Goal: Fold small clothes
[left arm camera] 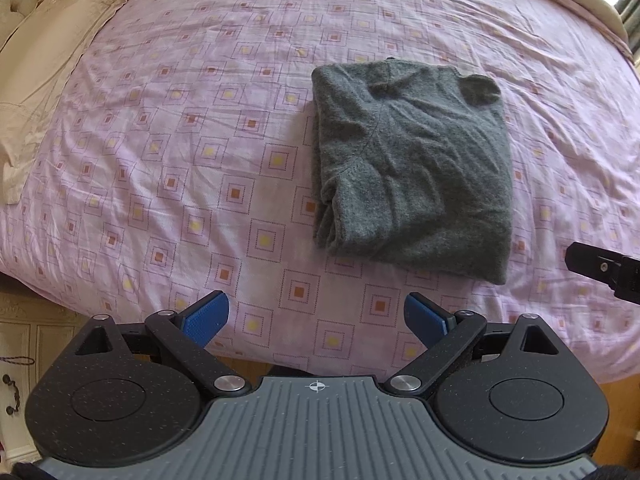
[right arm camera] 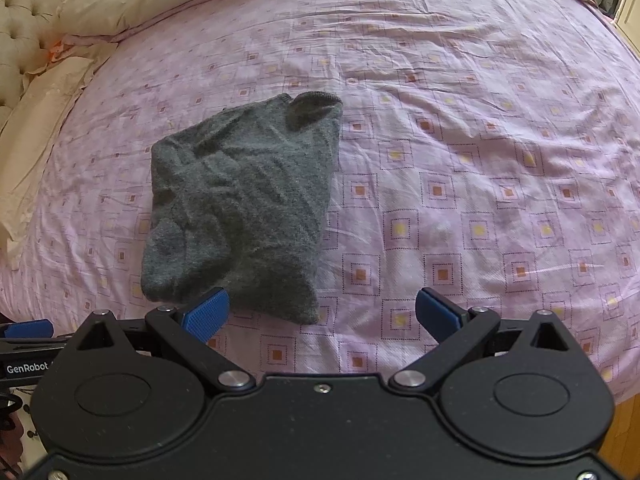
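Note:
A dark grey knitted garment point(left arm camera: 416, 168) lies folded into a compact rectangle on the pink patterned bedsheet point(left arm camera: 200, 152). In the right wrist view the same grey garment point(right arm camera: 244, 208) lies left of centre, just beyond the fingers. My left gripper point(left arm camera: 316, 318) is open above the bed's near edge, short of the garment and holding nothing. My right gripper point(right arm camera: 322, 316) is open too, its left blue pad point(right arm camera: 206, 316) close to the garment's near edge. Part of the right gripper point(left arm camera: 604, 270) shows at the right edge of the left wrist view.
Beige pillows point(left arm camera: 52, 52) and a tufted headboard point(right arm camera: 28, 12) lie at the far left. Wooden floor point(right arm camera: 624, 436) shows below the bed's near edge. A cabinet with a handle point(left arm camera: 12, 396) stands at the lower left. Bare sheet point(right arm camera: 480, 160) spreads right of the garment.

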The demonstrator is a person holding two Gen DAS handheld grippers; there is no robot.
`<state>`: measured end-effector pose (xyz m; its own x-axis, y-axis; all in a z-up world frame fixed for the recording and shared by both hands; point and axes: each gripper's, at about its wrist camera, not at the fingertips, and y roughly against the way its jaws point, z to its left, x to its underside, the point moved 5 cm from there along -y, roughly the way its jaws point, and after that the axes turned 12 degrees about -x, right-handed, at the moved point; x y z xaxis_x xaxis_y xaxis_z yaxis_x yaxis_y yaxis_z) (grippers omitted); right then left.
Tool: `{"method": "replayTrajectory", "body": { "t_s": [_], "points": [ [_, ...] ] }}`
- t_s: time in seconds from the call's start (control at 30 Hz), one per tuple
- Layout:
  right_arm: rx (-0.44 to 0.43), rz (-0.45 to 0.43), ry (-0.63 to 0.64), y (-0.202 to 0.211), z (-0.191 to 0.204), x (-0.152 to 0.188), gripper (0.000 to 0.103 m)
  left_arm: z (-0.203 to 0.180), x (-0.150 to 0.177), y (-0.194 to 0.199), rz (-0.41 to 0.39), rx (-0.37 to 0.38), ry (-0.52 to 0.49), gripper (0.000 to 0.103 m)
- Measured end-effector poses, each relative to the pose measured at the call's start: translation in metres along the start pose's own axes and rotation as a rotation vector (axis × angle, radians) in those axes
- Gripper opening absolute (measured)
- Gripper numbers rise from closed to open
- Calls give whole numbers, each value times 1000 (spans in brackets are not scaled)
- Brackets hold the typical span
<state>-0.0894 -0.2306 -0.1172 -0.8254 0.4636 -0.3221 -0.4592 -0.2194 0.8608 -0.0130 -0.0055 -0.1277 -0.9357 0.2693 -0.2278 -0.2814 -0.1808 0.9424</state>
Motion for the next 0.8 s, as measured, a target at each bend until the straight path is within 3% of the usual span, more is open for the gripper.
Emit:
{"method": "replayTrajectory", "body": {
  "t_s": [0.8],
  "points": [
    [-22, -13, 9, -4, 9, -7, 100, 0, -6, -1, -13, -9, -29, 96]
  ]
}}
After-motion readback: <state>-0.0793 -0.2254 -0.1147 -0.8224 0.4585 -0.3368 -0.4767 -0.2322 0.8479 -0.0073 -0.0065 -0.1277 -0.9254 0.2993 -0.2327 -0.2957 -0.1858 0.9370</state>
